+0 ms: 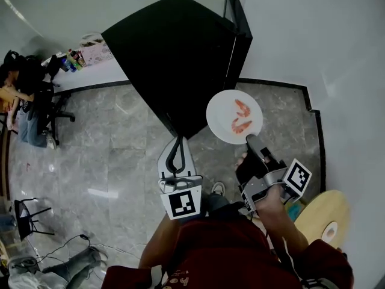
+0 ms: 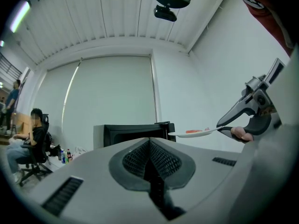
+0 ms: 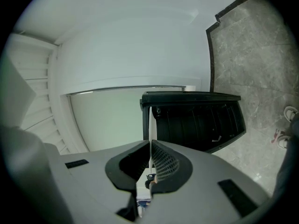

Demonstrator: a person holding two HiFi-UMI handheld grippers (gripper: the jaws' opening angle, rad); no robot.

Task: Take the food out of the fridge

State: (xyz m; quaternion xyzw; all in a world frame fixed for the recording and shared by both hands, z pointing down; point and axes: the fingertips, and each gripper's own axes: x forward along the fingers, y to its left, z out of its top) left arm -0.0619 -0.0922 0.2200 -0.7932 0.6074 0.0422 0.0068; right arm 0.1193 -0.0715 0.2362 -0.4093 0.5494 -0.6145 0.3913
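Shrimps (image 1: 242, 118) of red colour are out of the black box-shaped fridge (image 1: 174, 59), not yet set down.
Their round white plate (image 1: 219, 104) hangs in the air near the fridge, pinched at the rim by the right tongs (image 1: 250, 138); the left tongs (image 1: 178, 142) are closed, empty.

The floor (image 1: 114, 131) is glossy grey veined marble, edged by a dark border strip (image 1: 274, 83) where it meets the plain white walls (image 1: 319, 35). At the upper left a white tabletop (image 1: 90, 76) runs along the far wall, carrying a row of bottles (image 1: 71, 61) and a patterned box (image 1: 96, 48). Near it a person sits in a black office chair (image 1: 45, 110). A round wooden table (image 1: 319, 209) stands at the lower right, close to the wall. Cables (image 1: 72, 245) trail over the floor at the lower left. The left gripper view shows a white slatted ceiling (image 2: 117, 13), a strip light (image 2: 21, 15) at its upper left, and a large pale window blind (image 2: 112, 97).
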